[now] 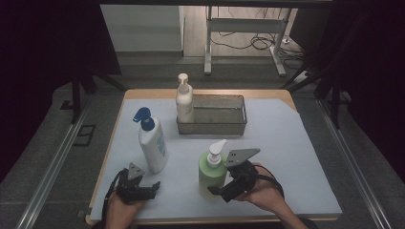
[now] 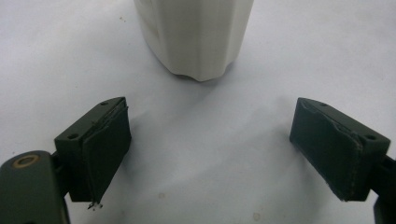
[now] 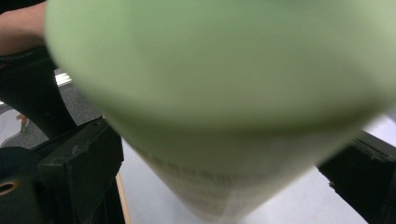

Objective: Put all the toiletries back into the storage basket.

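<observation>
On the desk [image 1: 286, 143], the right claw [image 1: 224, 187] sits around the base of the green pump bottle [image 1: 212, 169], a jaw on each side of it; in the right gripper view the green body [image 3: 219, 93] lies between the jaws, though whether they press it I cannot tell. The left claw [image 1: 152, 187] is spread wide, holding nothing, just before the white bottle with the blue sprayer [image 1: 152, 143]. A cream pump bottle [image 1: 184, 101] stands in the mesh basket [image 1: 239, 125] at its left end
</observation>
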A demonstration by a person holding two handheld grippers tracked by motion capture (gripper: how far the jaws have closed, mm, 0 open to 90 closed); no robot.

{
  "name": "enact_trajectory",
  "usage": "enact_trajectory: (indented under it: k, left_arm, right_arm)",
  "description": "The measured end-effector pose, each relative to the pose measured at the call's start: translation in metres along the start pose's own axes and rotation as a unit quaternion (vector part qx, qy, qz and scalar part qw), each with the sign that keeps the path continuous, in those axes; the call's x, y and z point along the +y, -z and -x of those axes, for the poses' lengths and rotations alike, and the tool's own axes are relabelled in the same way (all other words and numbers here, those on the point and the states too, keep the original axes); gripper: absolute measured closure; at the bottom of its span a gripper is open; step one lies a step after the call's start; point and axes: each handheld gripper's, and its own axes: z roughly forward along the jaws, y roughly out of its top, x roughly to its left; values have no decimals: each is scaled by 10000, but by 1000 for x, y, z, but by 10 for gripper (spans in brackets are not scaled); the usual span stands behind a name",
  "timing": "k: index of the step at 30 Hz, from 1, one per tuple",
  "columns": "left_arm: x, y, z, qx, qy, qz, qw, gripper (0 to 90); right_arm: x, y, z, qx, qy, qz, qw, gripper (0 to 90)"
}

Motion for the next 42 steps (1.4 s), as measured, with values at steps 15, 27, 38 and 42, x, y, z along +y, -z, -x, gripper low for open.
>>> enact_trajectory:
  k: [15, 27, 38, 42]
  left_arm:
    - [0, 0, 0, 3, -11, -10, 10000, 123]
    - [0, 0, 0, 2, -3, -4, 10000, 123]
    - [0, 0, 0, 0, -5, -3, 10000, 123]
    - [0, 0, 0, 2, -21, -8, 10000, 123]
  right_arm:
    - [2, -10, -2, -217, 161, 210, 9994, 96]
    - [3, -10, -4, -299, 179, 154, 9993, 110]
    - [9, -6, -10, -465, 233, -12, 9986, 115]
    - [12, -1, -8, -423, 97, 41, 9990, 115]
